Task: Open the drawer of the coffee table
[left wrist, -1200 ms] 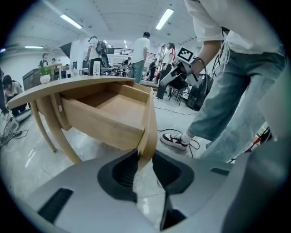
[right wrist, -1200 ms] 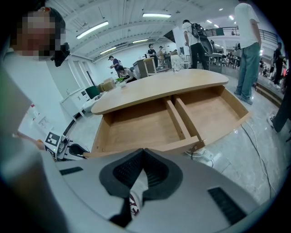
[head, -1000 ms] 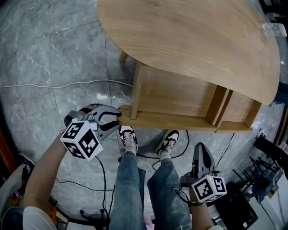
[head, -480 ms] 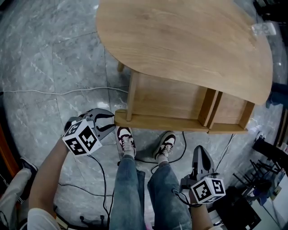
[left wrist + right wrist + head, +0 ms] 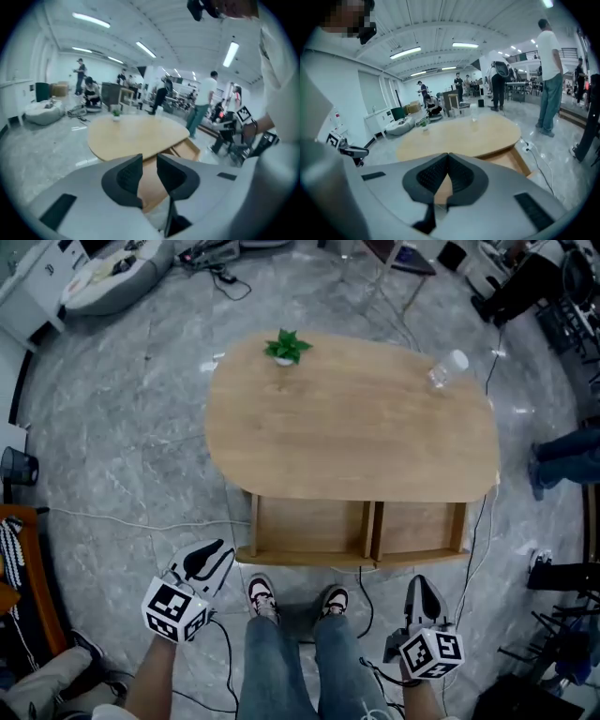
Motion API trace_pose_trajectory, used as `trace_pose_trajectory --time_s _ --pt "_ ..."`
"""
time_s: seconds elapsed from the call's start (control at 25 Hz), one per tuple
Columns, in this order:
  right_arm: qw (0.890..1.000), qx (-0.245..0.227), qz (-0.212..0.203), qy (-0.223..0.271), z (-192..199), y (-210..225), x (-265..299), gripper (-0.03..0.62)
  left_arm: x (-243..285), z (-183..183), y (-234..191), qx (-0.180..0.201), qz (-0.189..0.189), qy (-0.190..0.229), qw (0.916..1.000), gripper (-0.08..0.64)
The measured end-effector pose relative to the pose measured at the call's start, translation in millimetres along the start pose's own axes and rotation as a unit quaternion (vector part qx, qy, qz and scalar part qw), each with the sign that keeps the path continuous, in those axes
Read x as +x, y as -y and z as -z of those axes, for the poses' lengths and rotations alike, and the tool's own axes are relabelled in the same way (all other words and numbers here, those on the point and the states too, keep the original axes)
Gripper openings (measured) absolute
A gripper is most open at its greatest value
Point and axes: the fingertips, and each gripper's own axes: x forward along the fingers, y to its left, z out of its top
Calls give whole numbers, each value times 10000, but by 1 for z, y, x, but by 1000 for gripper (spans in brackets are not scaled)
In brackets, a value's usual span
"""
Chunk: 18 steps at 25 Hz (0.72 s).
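The oval wooden coffee table (image 5: pixel 352 418) fills the middle of the head view. Its drawer (image 5: pixel 305 526) stands pulled out toward me, with a divider down the middle and nothing inside. My left gripper (image 5: pixel 220 549) hangs just off the drawer's near left corner, apart from it. Its jaws are a little apart with nothing between them (image 5: pixel 149 159). My right gripper (image 5: pixel 422 583) is below the drawer's right end, shut and holding nothing (image 5: pixel 448 157). Both gripper views look over the table (image 5: pixel 136 133) (image 5: pixel 459 136) from above.
A small potted plant (image 5: pixel 285 347) and a clear bottle (image 5: pixel 446 369) stand on the tabletop's far side. My shoes (image 5: pixel 262 596) are just before the drawer. Cables (image 5: pixel 141 521) cross the grey floor. A beanbag (image 5: pixel 112 273) lies far left; another person's legs (image 5: pixel 562 451) stand right.
The head view has drawn back, so the whole table now shows. Both grippers have lifted; the left one has come away from the drawer's left corner and rolled.
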Motion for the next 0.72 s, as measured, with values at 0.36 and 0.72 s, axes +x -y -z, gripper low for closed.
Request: trace_pose_trajectory --time_s 0.36,0.72 --pt "9853 -336 132 1671 -205 51 -94 0 -93 -225 129 -595 -1298 2039 9685 22" --pt "9618 -888 -114 2585 -306 58 -179 0 -144 -310 183 -102 -2388 2726 9320 -5"
